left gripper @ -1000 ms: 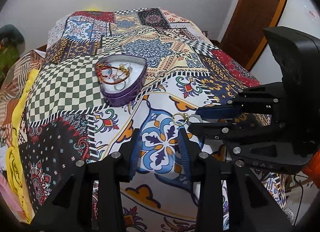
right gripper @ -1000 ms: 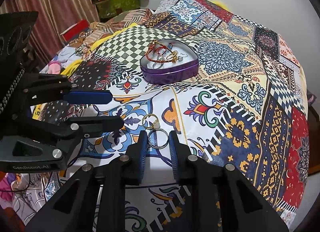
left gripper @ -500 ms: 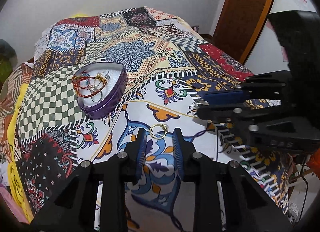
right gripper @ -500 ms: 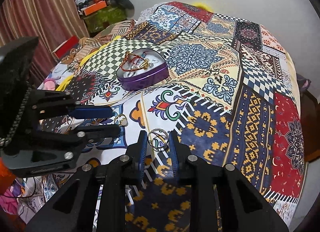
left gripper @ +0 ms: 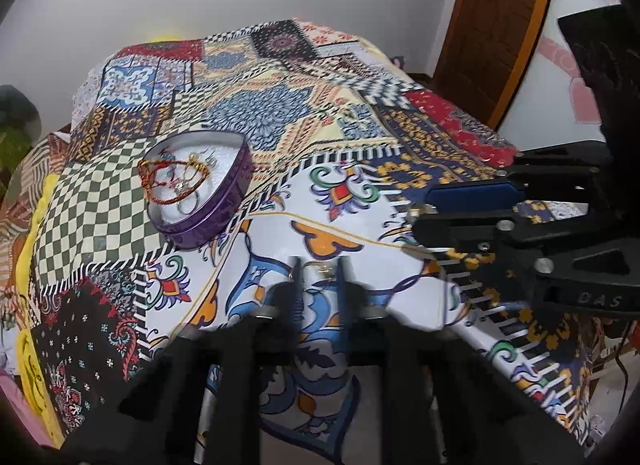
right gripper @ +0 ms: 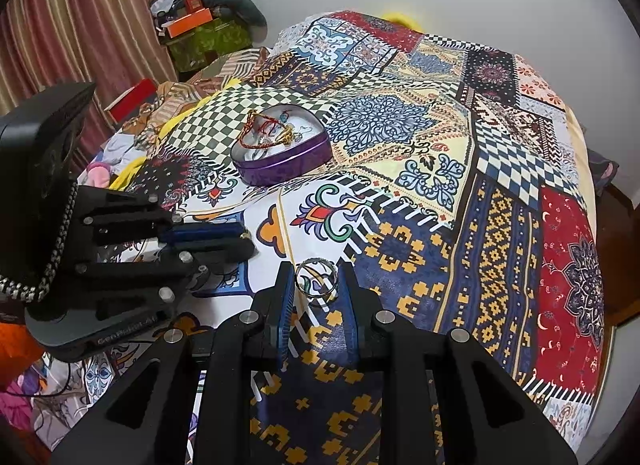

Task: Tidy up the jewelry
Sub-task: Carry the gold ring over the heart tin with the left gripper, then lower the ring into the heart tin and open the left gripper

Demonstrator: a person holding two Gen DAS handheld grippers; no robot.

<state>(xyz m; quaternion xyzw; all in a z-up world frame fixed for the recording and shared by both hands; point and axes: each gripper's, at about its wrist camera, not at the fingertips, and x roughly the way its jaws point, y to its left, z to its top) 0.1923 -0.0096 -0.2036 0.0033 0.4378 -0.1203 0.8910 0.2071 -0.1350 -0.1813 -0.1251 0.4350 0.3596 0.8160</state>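
Observation:
A purple heart-shaped tin (left gripper: 212,221) sits on the patterned bedspread, holding red and gold bangles and rings; it also shows in the right wrist view (right gripper: 286,167). My right gripper (right gripper: 316,285) is shut on a silver ring (right gripper: 317,281), held above the spread to the front right of the tin. My left gripper (left gripper: 319,273) is blurred and closed around a small gold ring (left gripper: 320,269). In the right wrist view the left gripper (right gripper: 246,239) appears at the left with its jaws nearly together.
The patchwork bedspread (right gripper: 460,193) covers the whole bed. Clutter and boxes (right gripper: 192,21) lie beyond the far left corner by a curtain. A wooden door (left gripper: 496,25) stands at the right. The right gripper's body (left gripper: 540,233) is close to my left gripper's right side.
My right gripper lifted the silver ring off the spread and carried it right. My left gripper moved onto the gold ring and closed around it.

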